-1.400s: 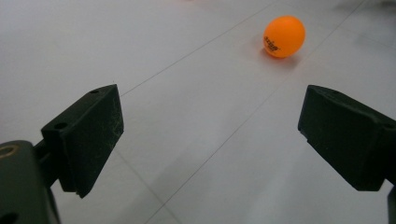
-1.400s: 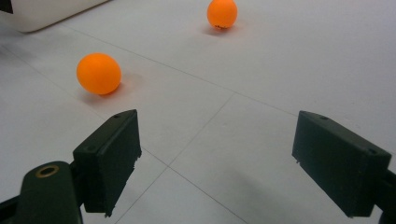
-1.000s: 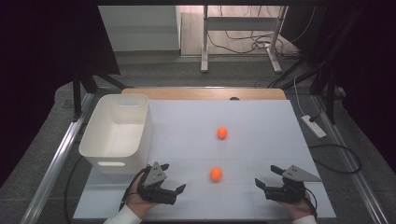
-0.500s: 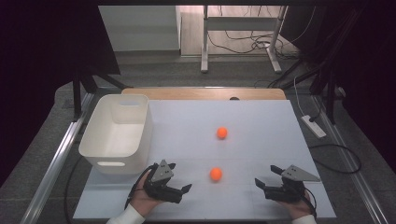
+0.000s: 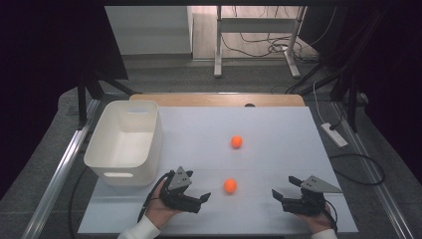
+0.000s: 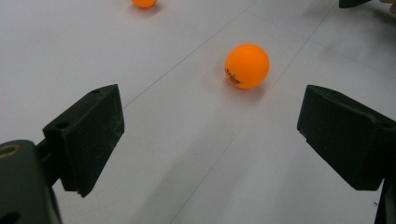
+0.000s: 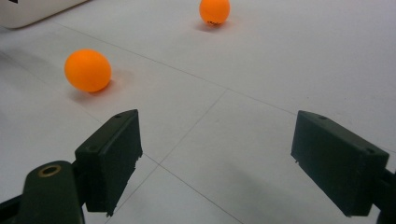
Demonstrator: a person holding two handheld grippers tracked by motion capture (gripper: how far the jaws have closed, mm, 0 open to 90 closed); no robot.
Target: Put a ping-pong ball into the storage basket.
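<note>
Two orange balls lie on the white table [image 5: 278, 149]: the near ball [image 5: 230, 185] at front centre and the far ball [image 5: 236, 142] behind it. My left gripper [image 5: 201, 192] is just left of the near ball, open and pointing at it. In the left gripper view the near ball [image 6: 247, 66] sits ahead between the wide-apart jaws of that gripper [image 6: 210, 140], with the far ball [image 6: 144, 2] at the top edge. My right gripper [image 5: 284, 189] is open at the front right. Its own view shows the near ball [image 7: 88, 70] ahead to the left and the far ball [image 7: 215, 11] beyond.
A white plastic bin [image 5: 124, 142] stands on the table's left side, and its corner [image 7: 32, 11] shows in the right gripper view. A wooden strip [image 5: 219, 99] runs along the far edge. A power strip [image 5: 334, 134] and cables lie on the floor to the right.
My left gripper has moved right and a little forward, closer to the near ball. The right gripper and both balls have stayed put.
</note>
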